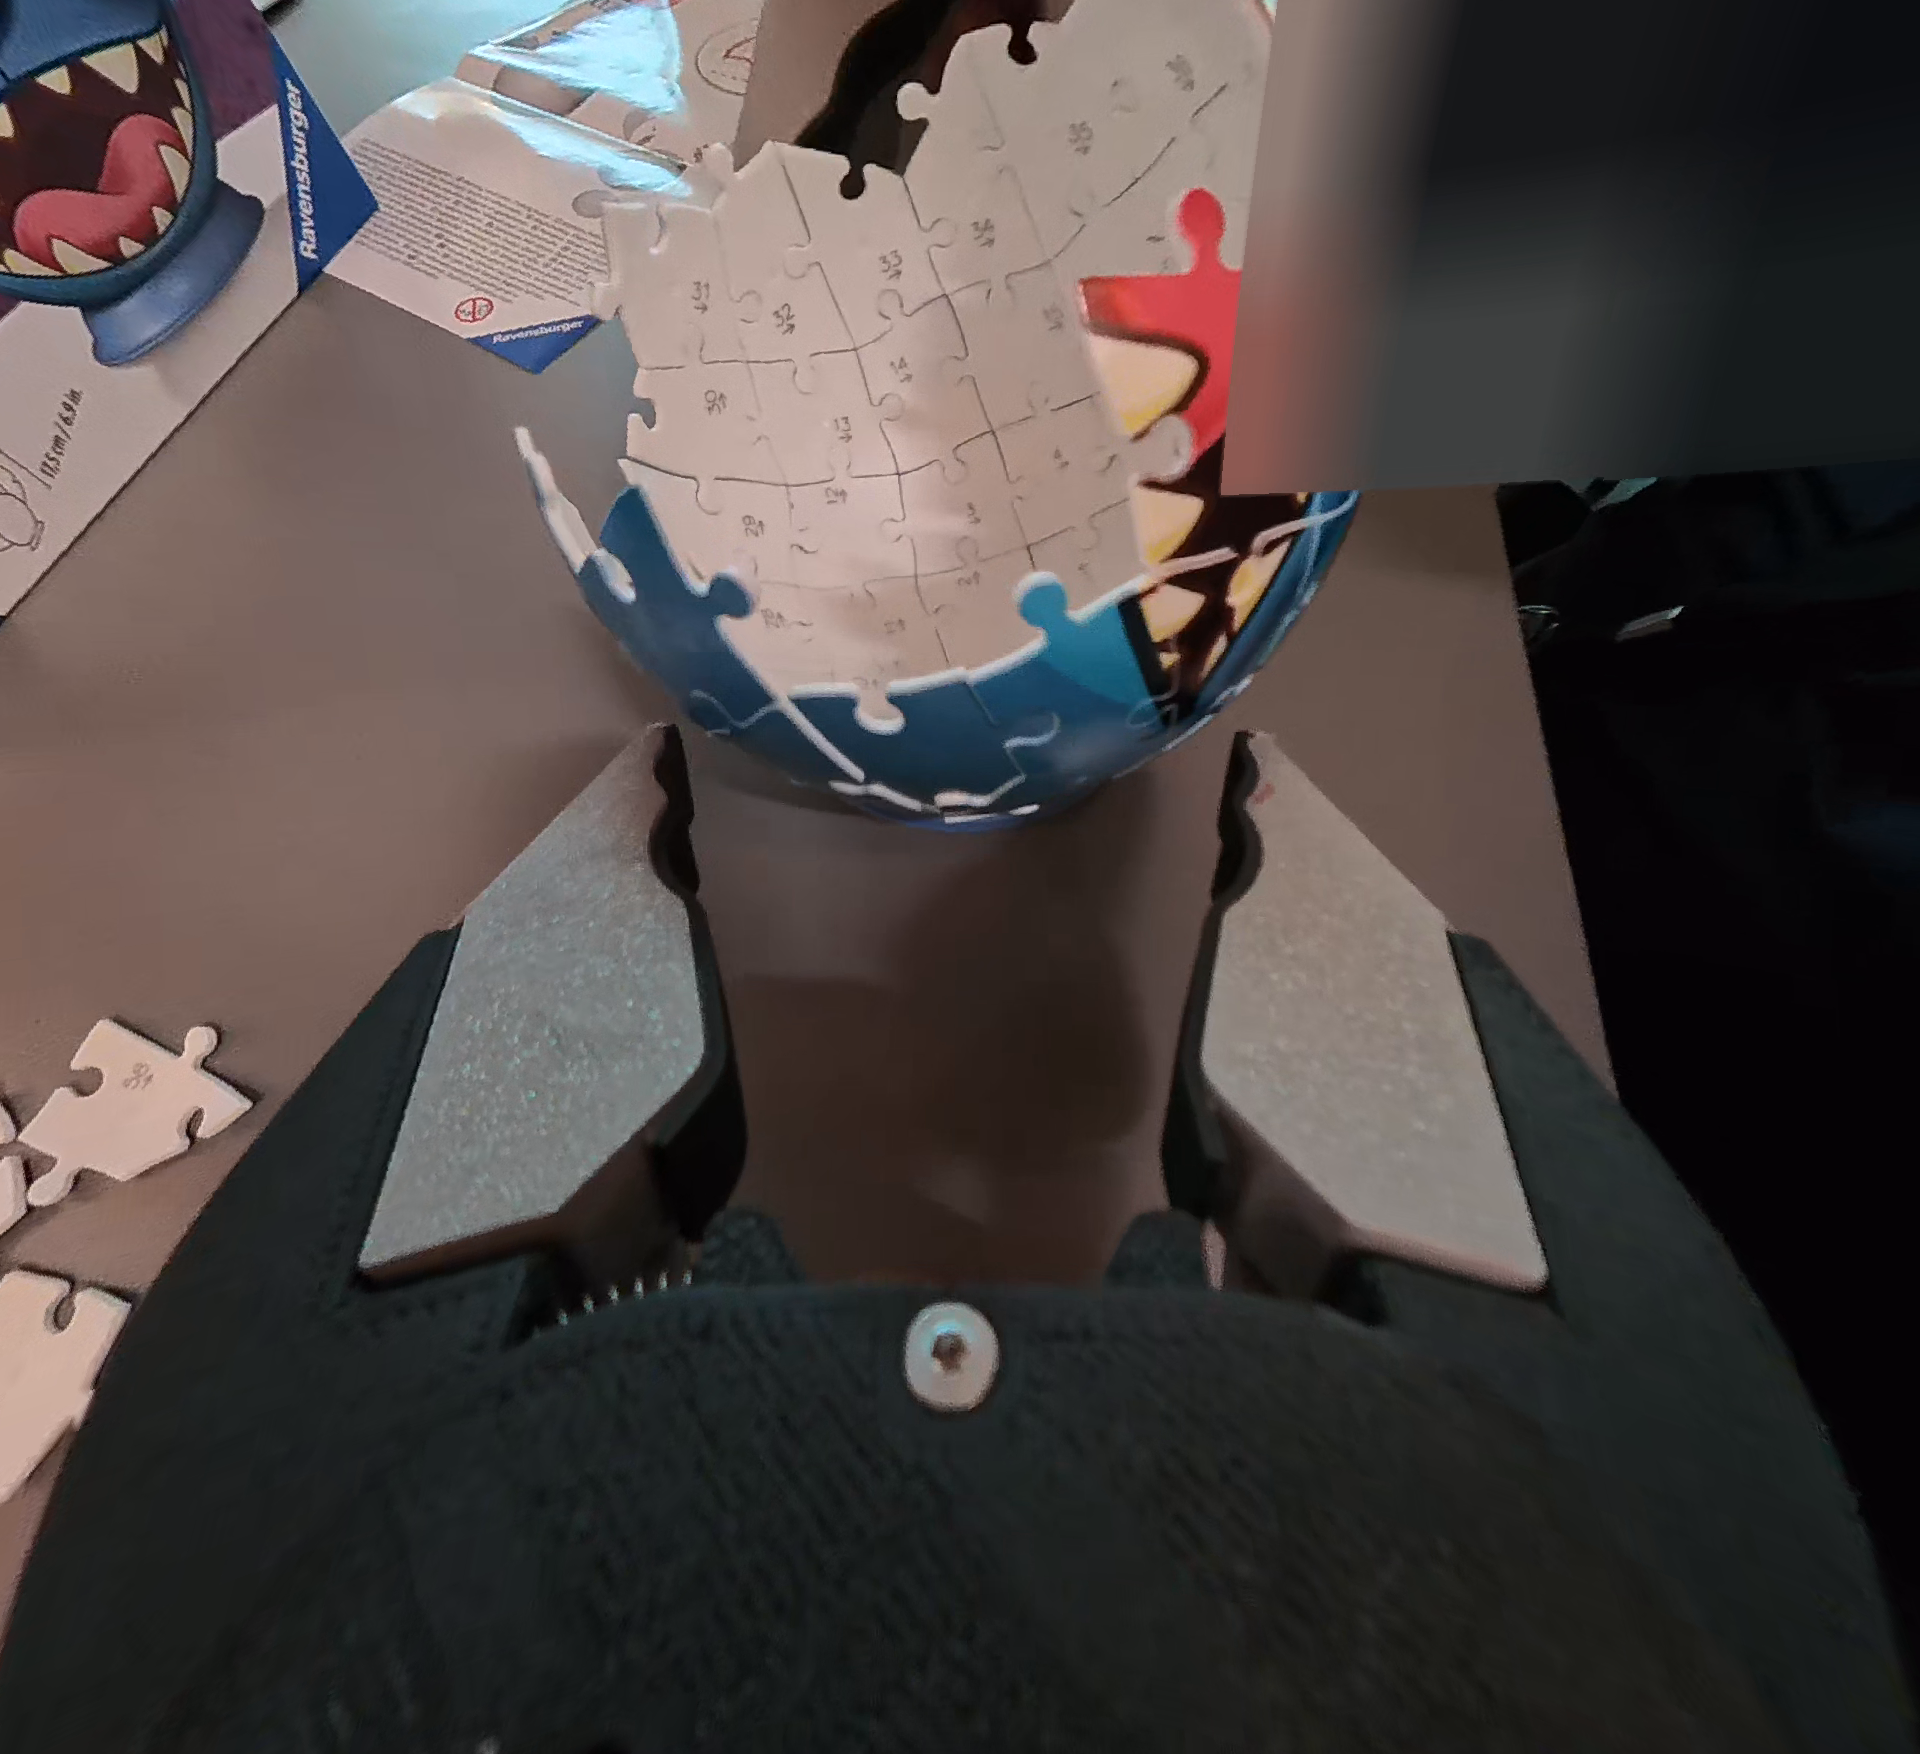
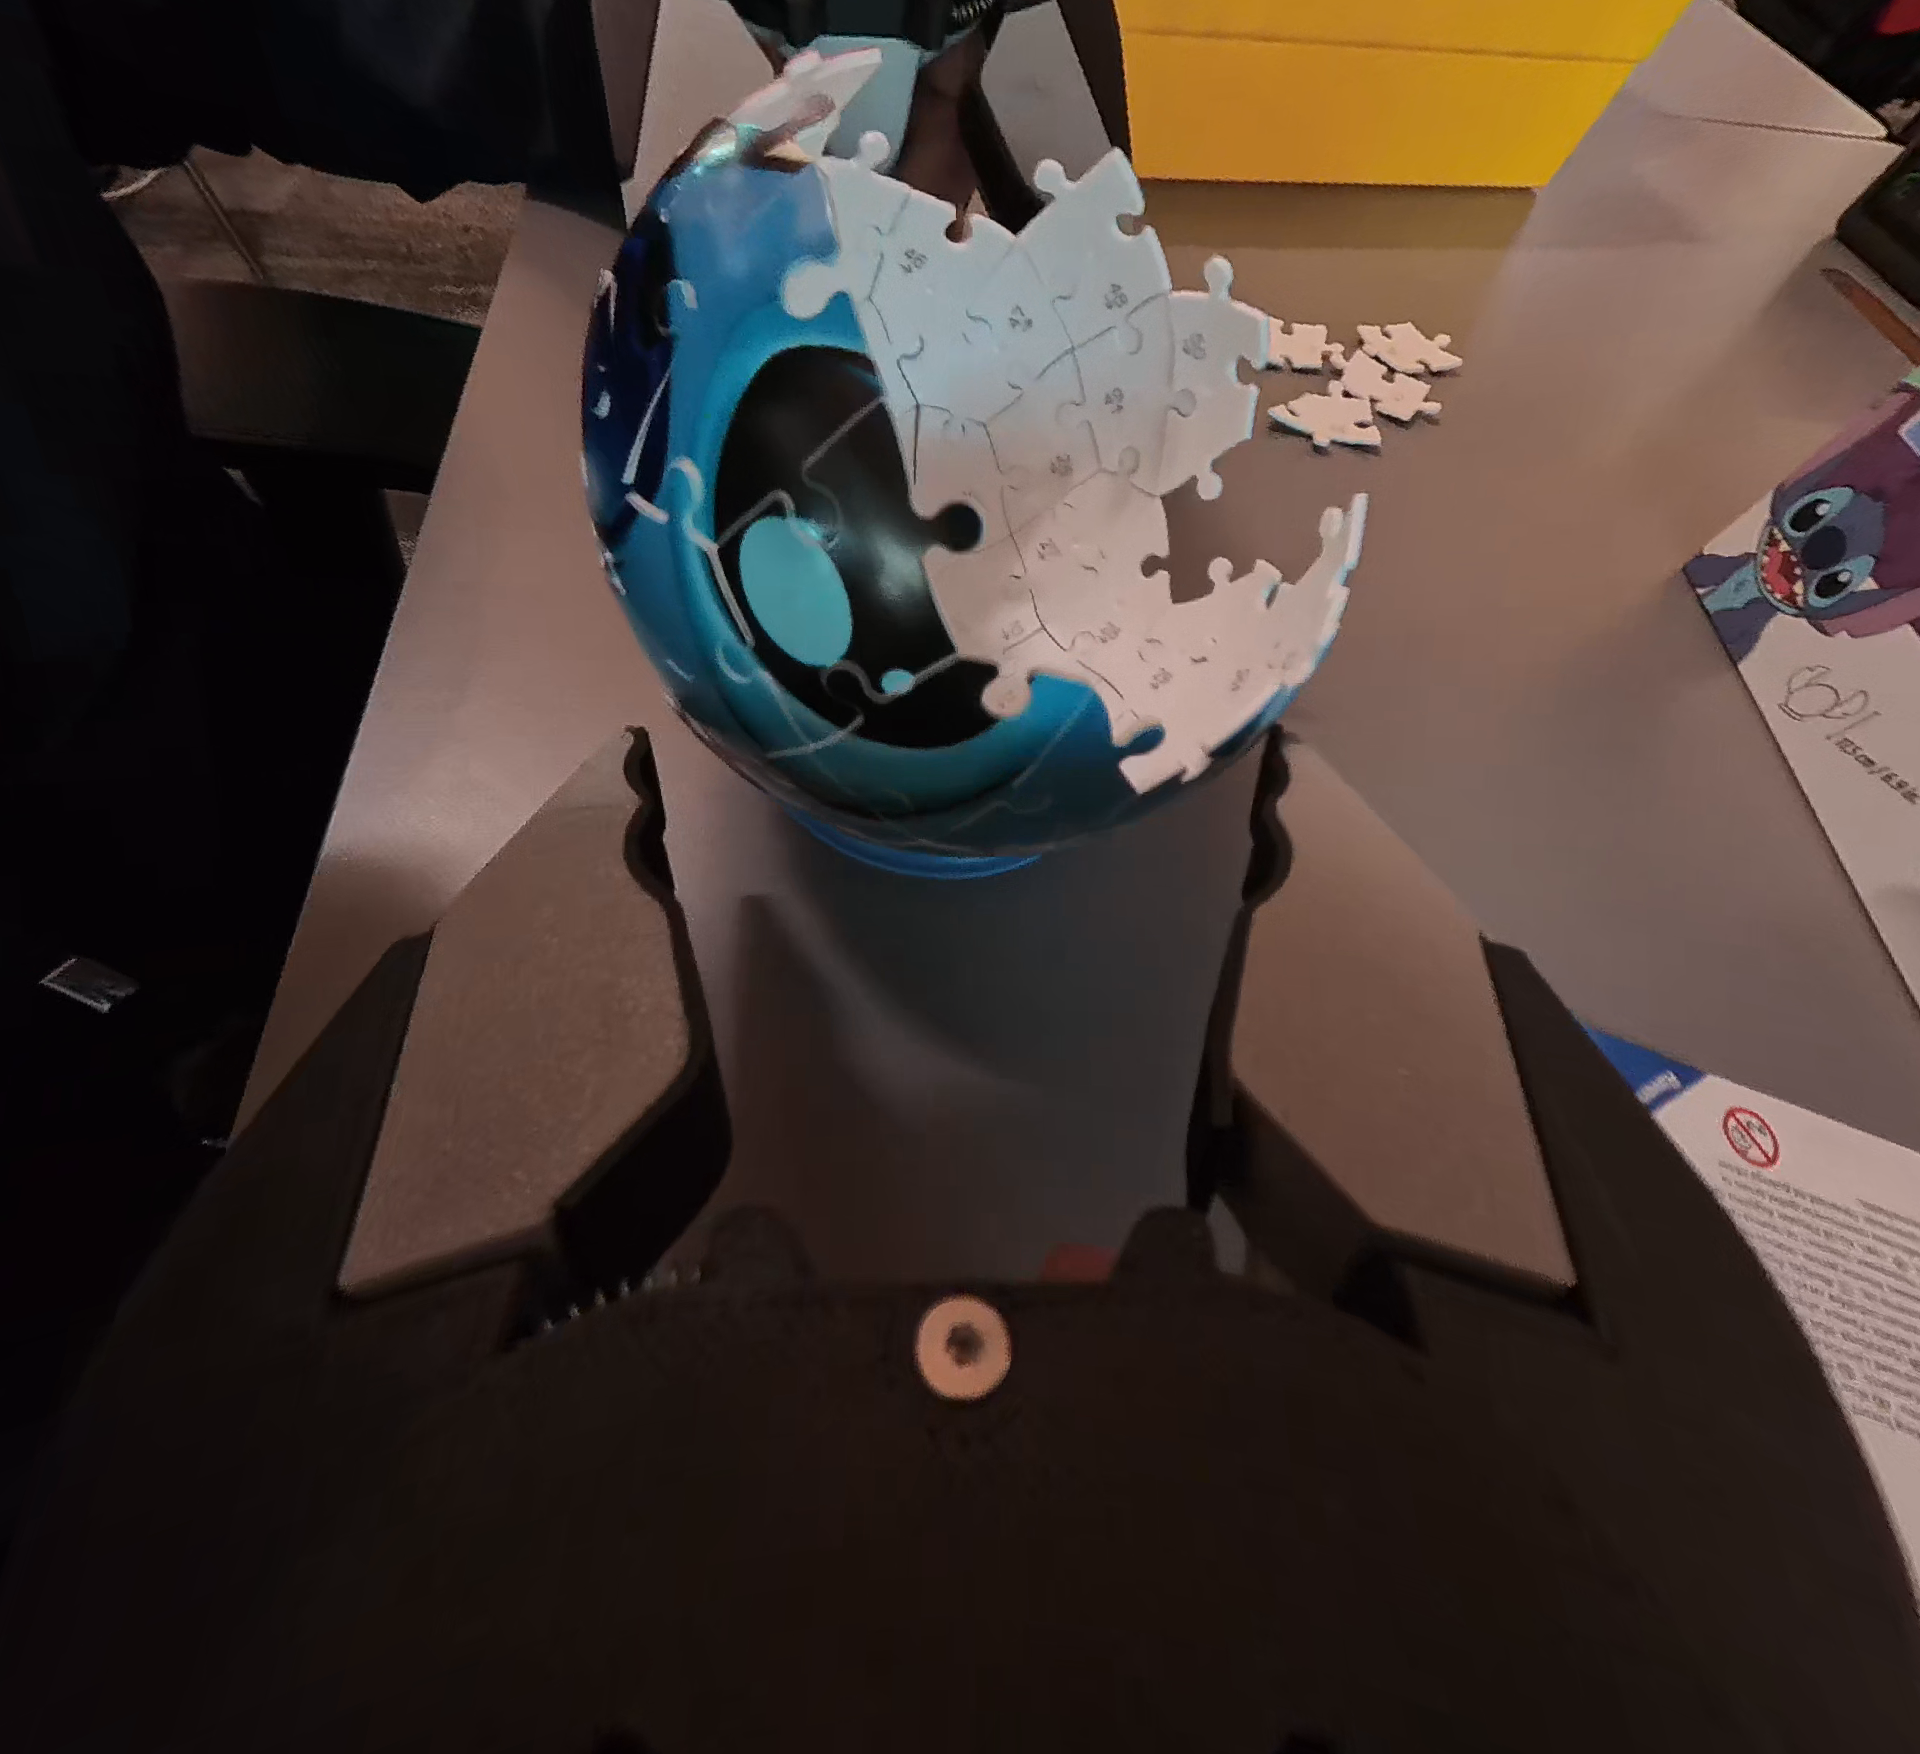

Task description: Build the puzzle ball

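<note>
Roughly half built, at a guess. Partly assembled puzzle ball (image 1: 914, 499) of curved plastic pieces, blue and black printed outside, white numbered inside, standing on a blue ring stand (image 2: 914, 857) near the middle of the grey counter (image 1: 312, 665). Lower bowl closed all round; one tall wall of joined pieces rising on the far side in the left wrist view, with a red and yellow patch at its right edge. Top and near side wide open, jagged rim of tabs and gaps waiting for more pieces.

Left gripper (image 1: 956, 759) spread wide, holding nothing, tips just short of the ball's base. Right gripper (image 2: 956, 759) likewise released and empty, facing the ball from the opposite side.

Still to do: loose white puzzle pieces (image 2: 1361, 385) lying in a small heap on the counter beyond the ball, a few more (image 1: 114, 1122) beside the left gripper. Printed instruction sheet (image 1: 499, 177) and puzzle box (image 1: 135, 146) lying off to the side.
</note>
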Motion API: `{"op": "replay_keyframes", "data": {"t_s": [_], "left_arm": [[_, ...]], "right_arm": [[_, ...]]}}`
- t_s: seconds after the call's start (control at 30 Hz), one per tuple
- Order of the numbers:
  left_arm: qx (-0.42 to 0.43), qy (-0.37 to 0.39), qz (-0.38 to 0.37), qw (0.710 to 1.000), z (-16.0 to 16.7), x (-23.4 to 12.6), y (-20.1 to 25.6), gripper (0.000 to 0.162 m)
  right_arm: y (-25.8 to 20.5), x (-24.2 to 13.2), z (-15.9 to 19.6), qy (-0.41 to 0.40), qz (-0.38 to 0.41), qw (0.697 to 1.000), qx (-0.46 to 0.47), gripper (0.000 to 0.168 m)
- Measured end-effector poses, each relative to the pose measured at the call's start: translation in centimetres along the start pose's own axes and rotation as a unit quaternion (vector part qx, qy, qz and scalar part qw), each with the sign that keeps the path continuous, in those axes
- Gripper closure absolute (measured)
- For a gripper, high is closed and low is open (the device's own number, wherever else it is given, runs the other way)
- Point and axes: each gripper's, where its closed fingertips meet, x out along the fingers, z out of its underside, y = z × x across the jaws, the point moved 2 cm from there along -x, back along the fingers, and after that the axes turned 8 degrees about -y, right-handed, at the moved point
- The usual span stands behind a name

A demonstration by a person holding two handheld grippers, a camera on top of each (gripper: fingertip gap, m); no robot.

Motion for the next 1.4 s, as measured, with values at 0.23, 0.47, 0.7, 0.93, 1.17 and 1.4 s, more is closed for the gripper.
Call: {"op": "replay_keyframes", "data": {"t_s": [0.23,0.47,0.7,0.93,1.17,1.4], "left_arm": [[-0.003,-0.005,-0.015,1.0,-0.2,0.4,0.0,0.064],[-0.092,-0.024,0.08,0.992,-0.2,0.7,0.5,0.064],[-0.153,-0.008,0.12,0.981,-1.1,-0.1,-0.1,0.064],[-0.189,0.003,0.134,0.973,-1.6,-0.4,0.1,0.065],[-0.184,-0.006,0.12,0.976,-1.0,0.3,0.2,0.07],[-0.176,0.004,0.105,0.979,-0.9,0.0,0.0,0.07]], "right_arm": [[0.2,0.4,-0.1,-0.005,0.008,1.0,0.006,0.058],[0.4,-0.3,-0.8,0.006,-0.059,0.995,0.08,0.059],[0.8,-0.2,-0.7,-0.02,-0.107,0.982,0.156,0.059],[0.0,-0.2,-0.2,-0.055,-0.141,0.967,0.204,0.059],[0.3,-0.5,0.0,-0.032,-0.113,0.972,0.204,0.06],[0.4,-0.6,0.1,-0.017,-0.107,0.974,0.201,0.062]]}}
